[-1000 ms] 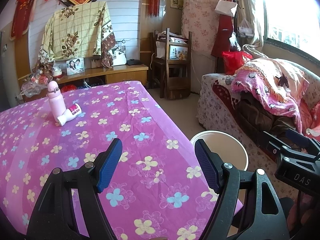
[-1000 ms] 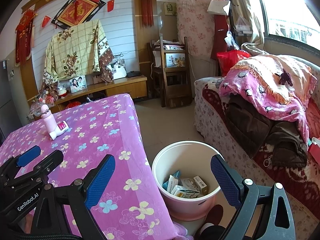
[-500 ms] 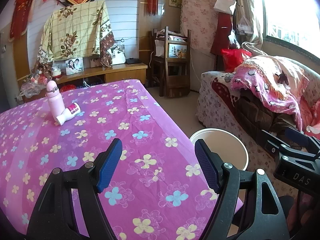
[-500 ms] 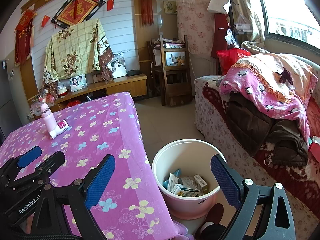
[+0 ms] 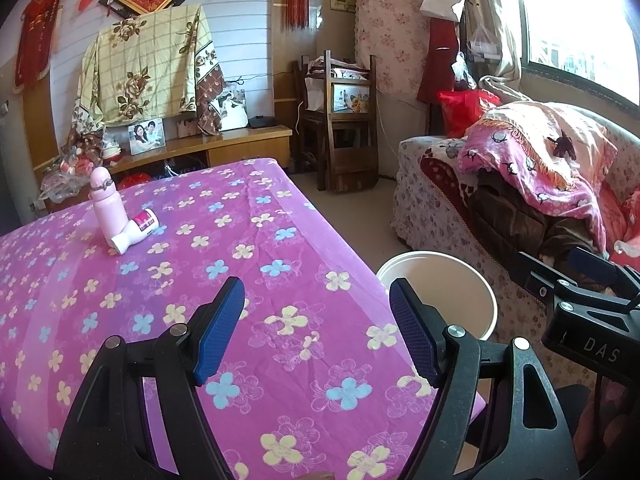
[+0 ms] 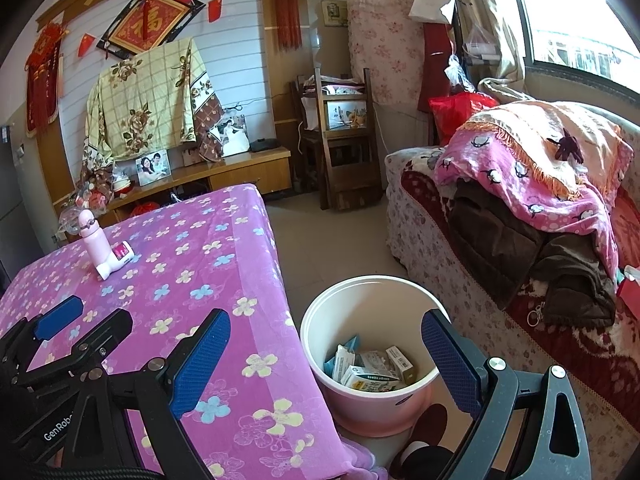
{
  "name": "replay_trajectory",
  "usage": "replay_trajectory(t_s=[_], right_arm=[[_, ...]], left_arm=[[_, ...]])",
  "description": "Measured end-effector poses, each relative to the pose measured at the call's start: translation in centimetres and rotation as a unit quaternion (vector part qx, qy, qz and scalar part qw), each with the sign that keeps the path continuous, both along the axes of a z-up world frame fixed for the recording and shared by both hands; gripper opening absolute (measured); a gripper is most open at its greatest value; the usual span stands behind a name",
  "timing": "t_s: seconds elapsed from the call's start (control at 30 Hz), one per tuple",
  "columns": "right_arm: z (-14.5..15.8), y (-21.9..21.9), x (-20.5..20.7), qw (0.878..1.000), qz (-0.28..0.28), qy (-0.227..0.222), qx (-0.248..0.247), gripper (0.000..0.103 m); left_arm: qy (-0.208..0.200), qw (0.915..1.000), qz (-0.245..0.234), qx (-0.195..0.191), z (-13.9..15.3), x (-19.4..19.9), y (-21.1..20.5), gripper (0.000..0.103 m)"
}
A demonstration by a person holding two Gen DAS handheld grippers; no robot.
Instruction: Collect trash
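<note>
A white and pink trash bucket (image 6: 372, 412) stands on the floor by the table's right edge, with several small cartons (image 6: 368, 376) inside; its rim also shows in the left wrist view (image 5: 440, 264). A small white bottle with a pink label (image 5: 136, 230) lies on the table far left, leaning on an upright pink flask (image 5: 105, 204); both show in the right wrist view, bottle (image 6: 118, 258) and flask (image 6: 92, 240). My left gripper (image 5: 316, 330) is open and empty above the table's near right part. My right gripper (image 6: 326, 360) is open and empty above the bucket.
The table has a purple flowered cloth (image 5: 180, 280). A sofa piled with blankets and clothes (image 6: 520, 208) stands to the right. A wooden chair (image 6: 340, 140) and a low cabinet (image 6: 224, 172) with photo frames stand at the back wall.
Both grippers stay open and nearly still. The views have shifted only slightly.
</note>
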State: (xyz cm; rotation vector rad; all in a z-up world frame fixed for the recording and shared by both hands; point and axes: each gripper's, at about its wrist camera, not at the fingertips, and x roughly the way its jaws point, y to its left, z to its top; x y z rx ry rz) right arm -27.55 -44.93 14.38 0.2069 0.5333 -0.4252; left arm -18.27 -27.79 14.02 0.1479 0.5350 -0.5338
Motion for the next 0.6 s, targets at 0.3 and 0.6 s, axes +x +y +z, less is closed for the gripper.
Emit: replay_trajectory(t_s=[0.3,0.6], right_arm=[[0.72,-0.99,0.22,1.0,0.0,0.001,0.005,0.095],[0.83,-1.1,0.23,1.0,-0.001,0.003,0.005,0.095]], left_arm=[[0.002,1.0,-0.003,0.003,-0.05,-0.02,-0.24,0.074],[0.005,0.9999,-0.01,0.005,-0.05,-0.01,-0.55,0.074]])
